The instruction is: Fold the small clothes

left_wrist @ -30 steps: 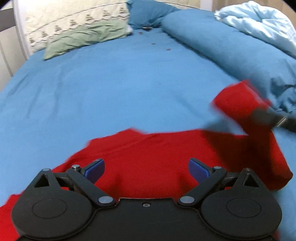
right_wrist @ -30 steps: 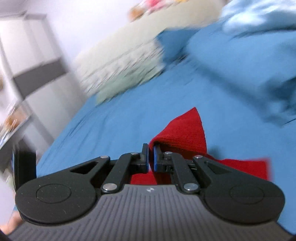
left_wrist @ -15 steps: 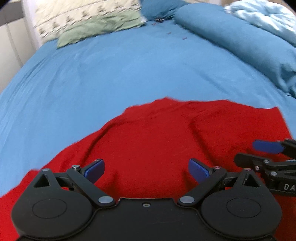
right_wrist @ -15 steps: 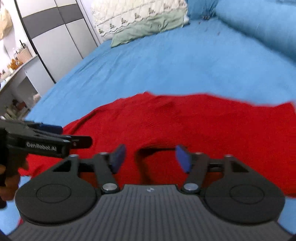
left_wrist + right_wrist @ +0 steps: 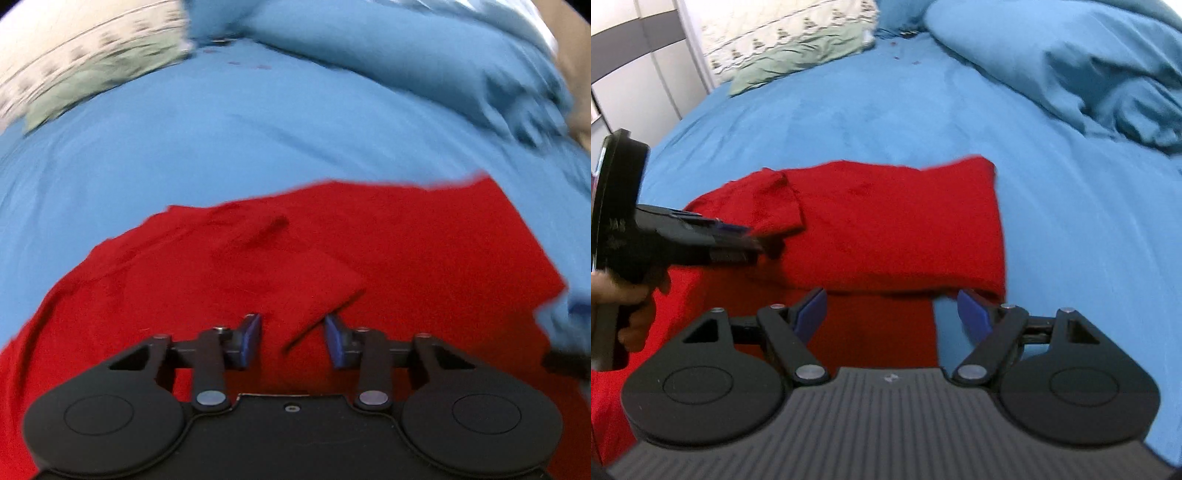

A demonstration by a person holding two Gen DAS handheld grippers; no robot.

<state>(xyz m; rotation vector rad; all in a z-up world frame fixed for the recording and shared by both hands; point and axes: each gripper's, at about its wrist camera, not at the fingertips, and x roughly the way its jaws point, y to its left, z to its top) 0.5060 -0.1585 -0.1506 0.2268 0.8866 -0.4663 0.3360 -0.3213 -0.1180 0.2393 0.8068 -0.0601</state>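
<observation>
left jaws narrowed since 0.5 s ago, sleeve flap now folded onto shirt | shirt (image 5: 897,225) flat on bed (image 5: 886,110), right side folded over | left gripper (image 5: 292,338) jaws part open, flap edge between, no grip | right gripper (image 5: 892,310) jaws wide open over shirt's near edge

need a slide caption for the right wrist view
Open right gripper hovers over a partly folded red shirt on the blue bed sheet.

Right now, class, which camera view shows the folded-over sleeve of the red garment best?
The right wrist view: the sleeve lies sharp and whole on the red garment. The left wrist view shows it blurred, just ahead of the left gripper.
</observation>
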